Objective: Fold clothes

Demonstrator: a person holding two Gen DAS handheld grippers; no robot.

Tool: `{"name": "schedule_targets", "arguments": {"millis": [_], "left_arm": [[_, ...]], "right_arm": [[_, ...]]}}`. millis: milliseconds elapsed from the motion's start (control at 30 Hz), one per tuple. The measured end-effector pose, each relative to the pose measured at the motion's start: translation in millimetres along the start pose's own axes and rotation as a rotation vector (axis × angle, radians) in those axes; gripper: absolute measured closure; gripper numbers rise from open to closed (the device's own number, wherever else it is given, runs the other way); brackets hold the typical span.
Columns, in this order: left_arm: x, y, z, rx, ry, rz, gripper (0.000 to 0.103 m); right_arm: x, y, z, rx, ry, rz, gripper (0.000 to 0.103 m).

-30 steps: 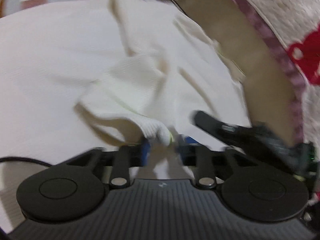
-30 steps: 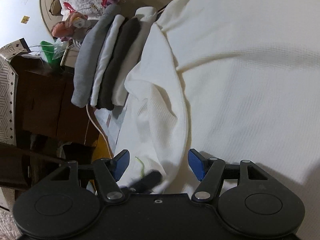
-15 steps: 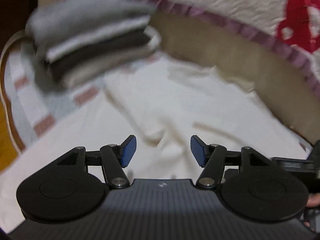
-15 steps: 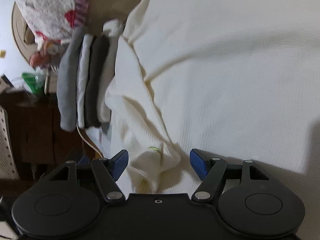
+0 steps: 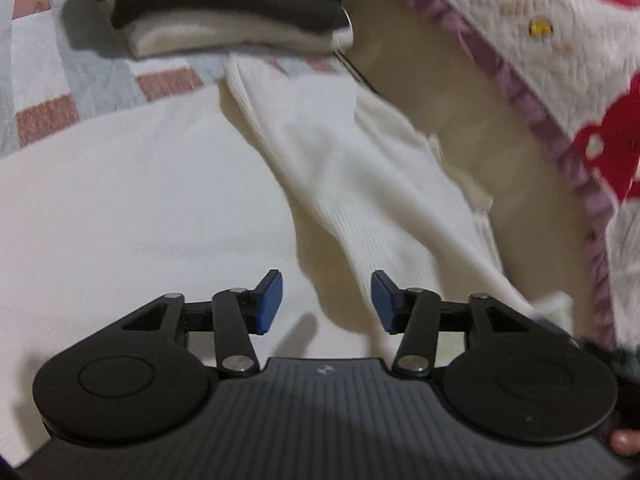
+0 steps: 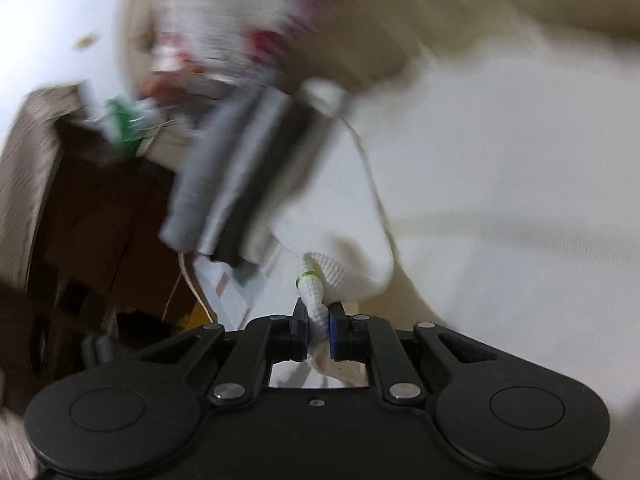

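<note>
Right gripper pinching the cream garment's ribbed cuff.
Its jaws have just been closing and are now clamping the cuff; the left gripper is hovering, jaws apart, over a fold of the garment, with what looks like 4 folded clothes stacked at 11 o'clock.

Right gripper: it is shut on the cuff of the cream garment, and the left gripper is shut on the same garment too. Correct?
Not quite. The right gripper is shut on the cream garment at its cuff, having just closed. But the left wrist view shows the left gripper open, its pads clear of the cloth.
</note>
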State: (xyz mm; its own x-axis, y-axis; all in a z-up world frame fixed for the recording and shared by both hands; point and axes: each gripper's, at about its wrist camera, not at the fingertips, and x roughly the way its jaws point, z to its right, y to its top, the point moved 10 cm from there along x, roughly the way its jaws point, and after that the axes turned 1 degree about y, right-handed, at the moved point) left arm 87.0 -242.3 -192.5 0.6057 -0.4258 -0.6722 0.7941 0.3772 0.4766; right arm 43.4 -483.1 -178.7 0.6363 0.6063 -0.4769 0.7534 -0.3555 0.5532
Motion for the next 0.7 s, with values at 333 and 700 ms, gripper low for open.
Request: {"name": "schedule_targets", "arguments": {"millis": [333,700], "left_arm": [[36,62,-38,-0.117,0.070,0.052,0.044],[109,108,-32,-0.133,-0.013,0.113,0.057]], "right_arm": [[-6,-12,133,0.283,-0.355,-0.013,0.056],[8,-16,135,0.519,-0.143,0.174,0.032]]}}
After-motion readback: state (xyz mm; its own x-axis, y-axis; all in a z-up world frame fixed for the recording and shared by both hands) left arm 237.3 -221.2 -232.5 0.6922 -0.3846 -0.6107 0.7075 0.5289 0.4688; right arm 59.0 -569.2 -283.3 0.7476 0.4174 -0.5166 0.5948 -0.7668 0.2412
